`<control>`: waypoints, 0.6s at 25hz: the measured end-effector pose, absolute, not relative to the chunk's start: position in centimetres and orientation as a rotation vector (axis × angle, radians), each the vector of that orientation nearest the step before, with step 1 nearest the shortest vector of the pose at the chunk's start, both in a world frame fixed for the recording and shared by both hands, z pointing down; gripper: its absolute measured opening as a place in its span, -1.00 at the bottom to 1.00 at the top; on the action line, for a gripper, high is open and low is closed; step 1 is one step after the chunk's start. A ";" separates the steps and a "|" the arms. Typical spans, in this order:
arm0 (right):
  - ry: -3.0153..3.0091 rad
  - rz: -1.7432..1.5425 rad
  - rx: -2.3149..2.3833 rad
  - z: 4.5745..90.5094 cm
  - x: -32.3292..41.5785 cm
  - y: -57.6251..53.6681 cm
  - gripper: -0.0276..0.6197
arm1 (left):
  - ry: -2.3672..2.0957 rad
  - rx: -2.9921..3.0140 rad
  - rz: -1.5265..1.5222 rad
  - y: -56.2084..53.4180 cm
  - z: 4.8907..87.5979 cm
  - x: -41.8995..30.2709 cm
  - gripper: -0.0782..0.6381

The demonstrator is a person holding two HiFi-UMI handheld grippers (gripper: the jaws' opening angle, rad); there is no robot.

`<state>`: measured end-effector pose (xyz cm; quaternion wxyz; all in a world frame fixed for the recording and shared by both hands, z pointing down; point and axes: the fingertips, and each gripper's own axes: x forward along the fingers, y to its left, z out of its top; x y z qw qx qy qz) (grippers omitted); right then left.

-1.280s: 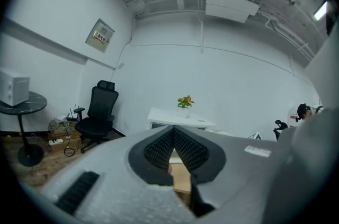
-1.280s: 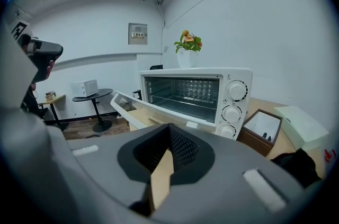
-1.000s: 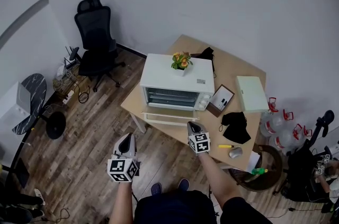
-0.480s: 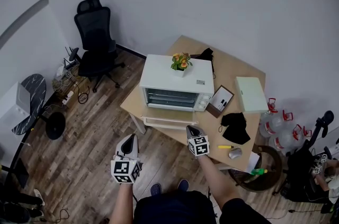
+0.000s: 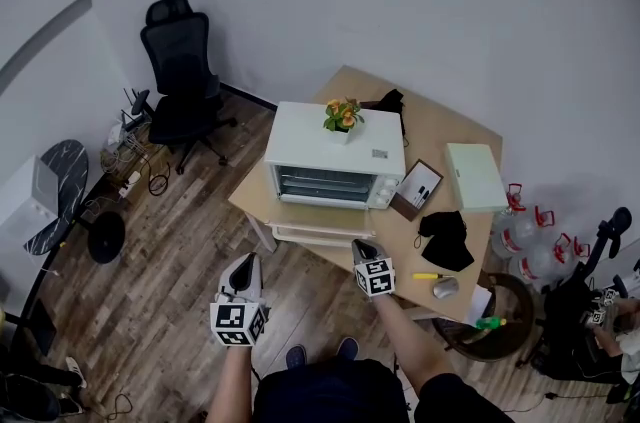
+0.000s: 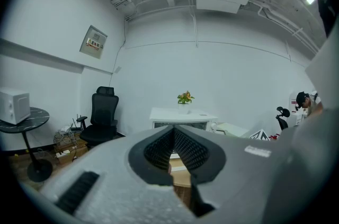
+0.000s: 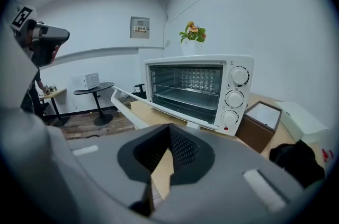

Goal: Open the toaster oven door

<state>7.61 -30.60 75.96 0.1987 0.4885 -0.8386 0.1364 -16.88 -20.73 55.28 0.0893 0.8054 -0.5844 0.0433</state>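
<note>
The white boxy toaster oven (image 5: 335,151) stands on the light wooden table (image 5: 455,126), its glass door (image 5: 320,233) folded down open. The left tool (image 5: 243,263) and right tool (image 5: 363,243) (each pressed together, gripping nothing) hover before it.

My left gripper (image 6: 173,130) has its jaws closed on nothing. Straight ahead beyond them stands the toaster oven (image 6: 184,117), with a potted plant (image 6: 185,97) on top.
</note>
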 end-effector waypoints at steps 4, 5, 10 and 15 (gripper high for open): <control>-2.333 0.421 1.381 76.7 7.7 -30.1 -0.88 | -1.730 2.398 0.129 -20.6 55.1 -16.8 -0.79; -2.329 0.428 1.378 77.0 7.6 -30.0 -0.88 | -1.733 2.396 0.129 -20.6 55.1 -16.8 -0.79; -2.314 0.477 1.367 78.5 7.6 -29.2 -0.88 | -1.735 2.392 0.129 -20.2 55.3 -17.0 -0.79; -2.312 0.487 1.357 79.2 7.6 -29.0 -0.88 | -1.744 2.389 0.141 -20.2 55.3 -16.9 -0.79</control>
